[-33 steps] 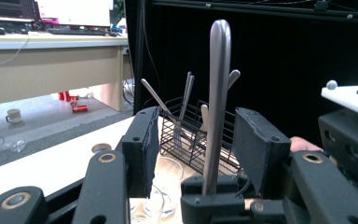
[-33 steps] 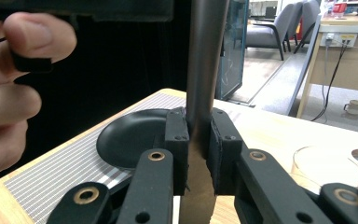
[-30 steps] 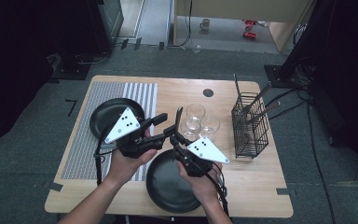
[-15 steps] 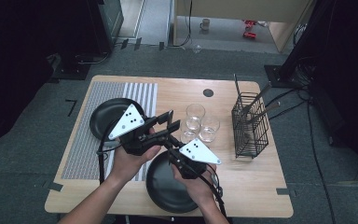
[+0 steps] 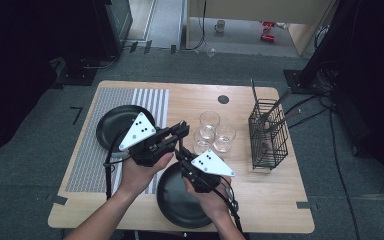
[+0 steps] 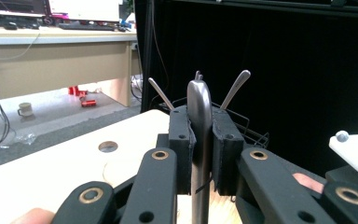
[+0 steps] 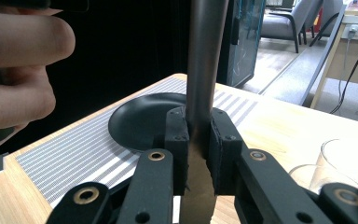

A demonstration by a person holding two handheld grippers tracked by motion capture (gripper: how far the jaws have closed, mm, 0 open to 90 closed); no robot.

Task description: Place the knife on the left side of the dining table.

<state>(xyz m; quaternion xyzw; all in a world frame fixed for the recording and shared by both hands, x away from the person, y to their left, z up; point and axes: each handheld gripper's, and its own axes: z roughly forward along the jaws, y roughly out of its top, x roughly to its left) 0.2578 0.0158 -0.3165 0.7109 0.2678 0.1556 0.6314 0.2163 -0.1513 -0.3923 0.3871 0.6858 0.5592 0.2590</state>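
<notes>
Gripping one utensil (image 6: 199, 116) between two claws (three glasses (image 5: 209, 122), two pans (image 5: 115, 127)).

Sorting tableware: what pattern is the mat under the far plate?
Grey-and-white stripes on the mat; clearest in the high view.

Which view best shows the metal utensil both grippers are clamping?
The left gripper view: the metal utensil stands upright between the left gripper pads, rounded handle end clear. The right gripper view shows its shaft, cropped, in the right gripper. The high view shows little of it.
</notes>
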